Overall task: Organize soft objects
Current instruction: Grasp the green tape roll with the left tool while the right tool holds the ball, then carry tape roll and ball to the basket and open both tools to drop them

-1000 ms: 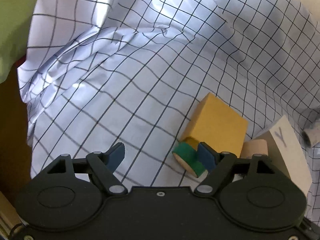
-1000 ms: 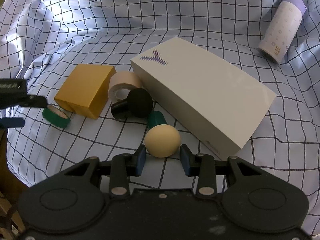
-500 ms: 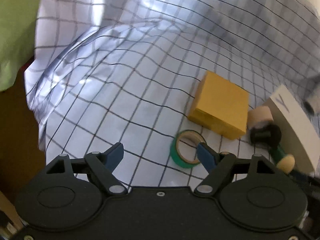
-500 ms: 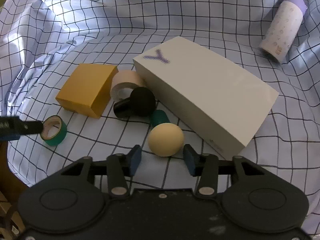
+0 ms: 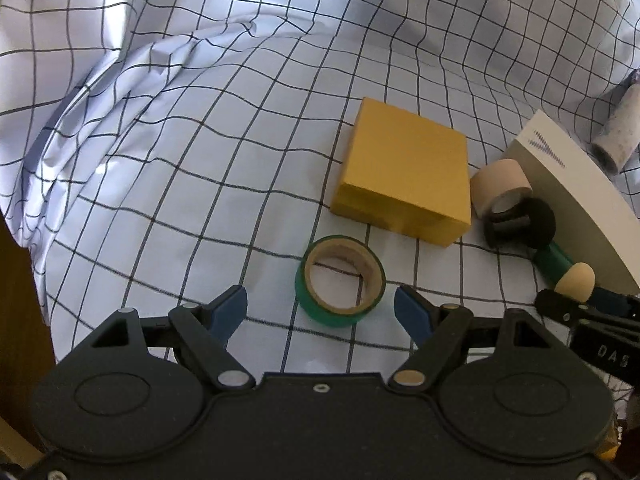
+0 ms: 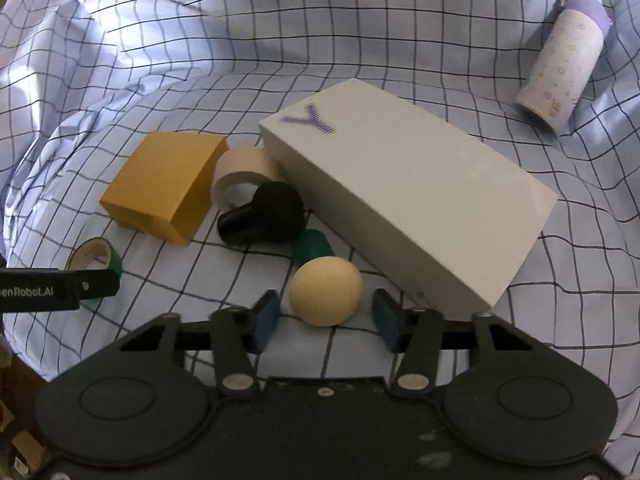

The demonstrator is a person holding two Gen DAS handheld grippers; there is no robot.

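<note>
A green tape roll [image 5: 340, 281] lies flat on the checked cloth, between and just ahead of my open left gripper [image 5: 321, 307]. It also shows in the right wrist view [image 6: 96, 257]. My right gripper [image 6: 326, 318] is open around the cream foam ball [image 6: 326, 291] of a green-handled tool [image 6: 312, 246]; the pads stand apart from the ball. A black foam-ball tool [image 6: 272, 214], a beige tape roll [image 6: 240, 174], a yellow block [image 6: 162, 184] and a white box [image 6: 404, 204] lie close together.
A lilac bottle [image 6: 560, 76] lies at the far right on the cloth. The cloth [image 5: 180, 100] rises in folds at the back and left. A brown edge [image 5: 20, 300] runs along the left. The left gripper's finger [image 6: 56, 286] shows in the right wrist view.
My left gripper has pulled back and off the green tape roll, which now lies flat and free between the open jaws. The right gripper has opened a little wider around the cream ball.
</note>
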